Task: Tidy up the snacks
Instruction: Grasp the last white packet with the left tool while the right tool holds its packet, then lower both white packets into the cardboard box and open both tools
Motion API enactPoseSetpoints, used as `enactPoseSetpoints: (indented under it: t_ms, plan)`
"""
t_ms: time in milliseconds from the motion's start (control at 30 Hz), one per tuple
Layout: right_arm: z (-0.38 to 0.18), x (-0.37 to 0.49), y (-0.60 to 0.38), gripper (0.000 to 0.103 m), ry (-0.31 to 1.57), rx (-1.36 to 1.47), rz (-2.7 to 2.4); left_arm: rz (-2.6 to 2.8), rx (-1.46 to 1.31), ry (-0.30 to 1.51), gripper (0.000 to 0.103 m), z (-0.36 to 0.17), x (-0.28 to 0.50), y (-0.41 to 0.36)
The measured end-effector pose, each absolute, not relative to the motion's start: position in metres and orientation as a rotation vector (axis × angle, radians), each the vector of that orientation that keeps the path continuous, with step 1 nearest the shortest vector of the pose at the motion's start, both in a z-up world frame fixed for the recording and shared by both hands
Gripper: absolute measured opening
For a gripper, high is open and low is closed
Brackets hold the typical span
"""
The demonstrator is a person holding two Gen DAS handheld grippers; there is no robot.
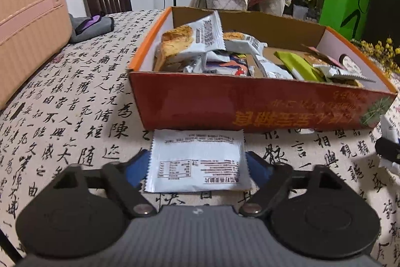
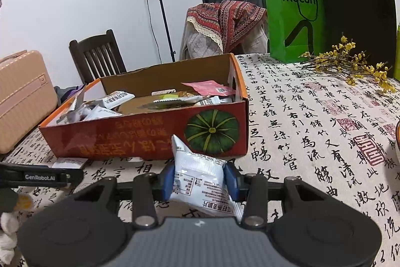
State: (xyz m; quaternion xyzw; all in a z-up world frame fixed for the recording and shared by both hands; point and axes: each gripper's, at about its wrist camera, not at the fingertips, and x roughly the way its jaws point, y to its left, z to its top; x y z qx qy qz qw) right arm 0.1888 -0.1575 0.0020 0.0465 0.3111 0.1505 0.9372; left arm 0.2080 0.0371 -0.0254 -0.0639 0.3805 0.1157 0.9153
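A calligraphy-print tablecloth (image 1: 75,116) covers the table. On it sits an orange cardboard box (image 1: 250,109) with snack packets heaped inside. Just near of the box, a flat white packet (image 1: 197,162) lies between the left gripper (image 1: 197,167) fingers, whether pinched I cannot tell. To the right, the right gripper (image 2: 200,182) is clamped on another white packet (image 2: 197,174).

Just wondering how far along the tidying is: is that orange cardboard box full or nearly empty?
Partly filled. The orange cardboard box holds several snack packets piled at one end, while bare cardboard floor shows in the middle.
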Motion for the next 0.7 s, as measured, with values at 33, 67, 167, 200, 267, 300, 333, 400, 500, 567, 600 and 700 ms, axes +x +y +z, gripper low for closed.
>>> enactPoseSetpoints:
  t_ms: [33, 67, 167, 200, 267, 300, 333, 400, 500, 567, 600, 700]
  plan:
    - [0.002, 0.189, -0.157, 0.042, 0.635, 0.094, 0.307, 0.232, -0.141, 0.776, 0.074, -0.025, 0.206, 0.038]
    - [0.002, 0.189, -0.157, 0.042, 0.633, 0.094, 0.308, 0.228, -0.141, 0.772, 0.071, -0.024, 0.203, 0.038]
    - [0.003, 0.186, -0.157, 0.042, 0.62, 0.091, 0.315, 0.221, -0.125, 0.756, 0.065, -0.024, 0.196, 0.035]
    - [0.004, 0.185, -0.156, 0.042, 0.615, 0.089, 0.318, 0.217, -0.125, 0.748, 0.064, -0.023, 0.193, 0.035]
    - [0.005, 0.183, -0.155, 0.042, 0.601, 0.083, 0.321, 0.207, -0.135, 0.744, 0.063, -0.022, 0.189, 0.036]
    - [0.007, 0.182, -0.155, 0.042, 0.595, 0.08, 0.323, 0.203, -0.14, 0.74, 0.063, -0.021, 0.186, 0.036]
    - [0.008, 0.181, -0.154, 0.042, 0.59, 0.077, 0.326, 0.202, -0.138, 0.734, 0.063, -0.02, 0.184, 0.036]
    - [0.01, 0.178, -0.153, 0.041, 0.578, 0.069, 0.327, 0.196, -0.135, 0.715, 0.063, -0.016, 0.177, 0.036]
    - [0.015, 0.173, -0.154, 0.041, 0.564, 0.068, 0.333, 0.189, -0.134, 0.676, 0.063, -0.006, 0.167, 0.035]
    - [0.019, 0.17, -0.154, 0.041, 0.553, 0.066, 0.337, 0.182, -0.135, 0.644, 0.063, 0.004, 0.162, 0.034]
    - [0.021, 0.168, -0.154, 0.041, 0.547, 0.066, 0.339, 0.176, -0.136, 0.625, 0.063, 0.009, 0.159, 0.033]
    - [0.03, 0.163, -0.155, 0.041, 0.517, 0.064, 0.344, 0.16, -0.135, 0.577, 0.063, 0.024, 0.155, 0.028]
